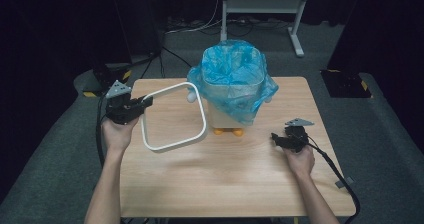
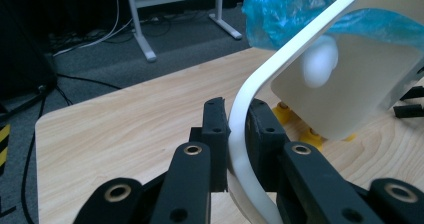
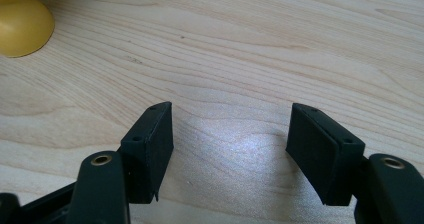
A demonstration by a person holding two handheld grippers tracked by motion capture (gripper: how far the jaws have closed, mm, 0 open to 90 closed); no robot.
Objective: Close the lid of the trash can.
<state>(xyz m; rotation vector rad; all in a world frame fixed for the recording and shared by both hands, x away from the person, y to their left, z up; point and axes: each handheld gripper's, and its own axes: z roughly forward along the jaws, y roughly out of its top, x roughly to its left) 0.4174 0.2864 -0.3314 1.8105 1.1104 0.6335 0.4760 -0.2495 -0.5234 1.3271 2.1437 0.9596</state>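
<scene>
A white square ring with rounded corners [image 1: 172, 116] hangs tilted above the table's left half, its far corner near the bin. My left gripper [image 1: 145, 103] is shut on the ring's left edge; in the left gripper view the ring's white band [image 2: 239, 134] runs pinched between both jaws. A small white bin [image 1: 231, 101] lined with a blue plastic bag [image 1: 232, 74] stands on yellow feet [image 1: 227, 131] at the table's middle back. My right gripper [image 1: 276, 136] rests low over the table at the right, open, with bare wood between its fingertips [image 3: 230, 134].
The wooden table [image 1: 225, 184] has rounded corners and grey carpet around it. A white metal stand [image 1: 260, 6] and cables lie on the floor behind. One yellow foot of the bin [image 3: 22, 26] lies near my right gripper.
</scene>
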